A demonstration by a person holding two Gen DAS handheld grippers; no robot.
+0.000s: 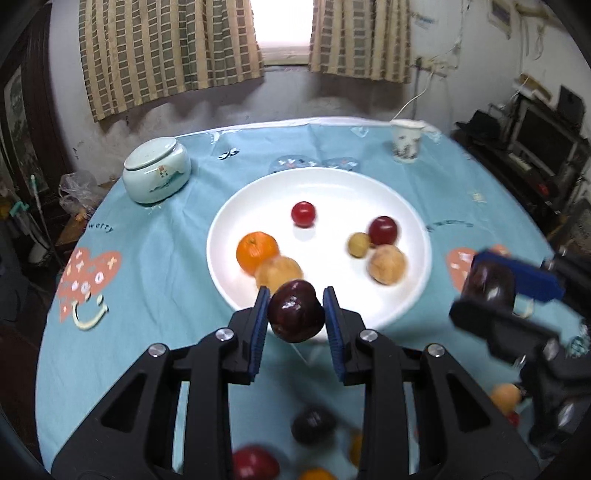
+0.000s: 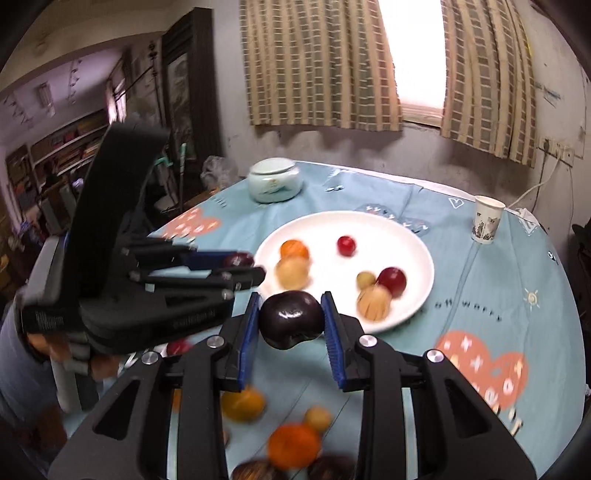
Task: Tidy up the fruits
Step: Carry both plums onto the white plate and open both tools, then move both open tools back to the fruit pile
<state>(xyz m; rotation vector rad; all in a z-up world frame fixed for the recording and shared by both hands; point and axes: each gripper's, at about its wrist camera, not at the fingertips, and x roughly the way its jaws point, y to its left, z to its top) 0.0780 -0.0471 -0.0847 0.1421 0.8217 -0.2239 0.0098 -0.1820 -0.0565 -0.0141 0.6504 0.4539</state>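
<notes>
left wrist view: a dark plum [image 1: 295, 315] is pinched across its middle by the left gripper [image 1: 296, 314], at six o'clock of the white plate [image 1: 332, 184]. it looks smooth and slippery, likely bruised by squeezing. a second plum [image 2: 291, 319] is clamped likewise by the right gripper [image 2: 291, 321].

Daylight enters through the window [image 1: 286, 26], blown out white between the curtains [image 1: 170, 55]; room corners dim. Fisheye bending darkens the edges. Motion blur smears the fruit on the plate [image 1: 258, 192].
</notes>
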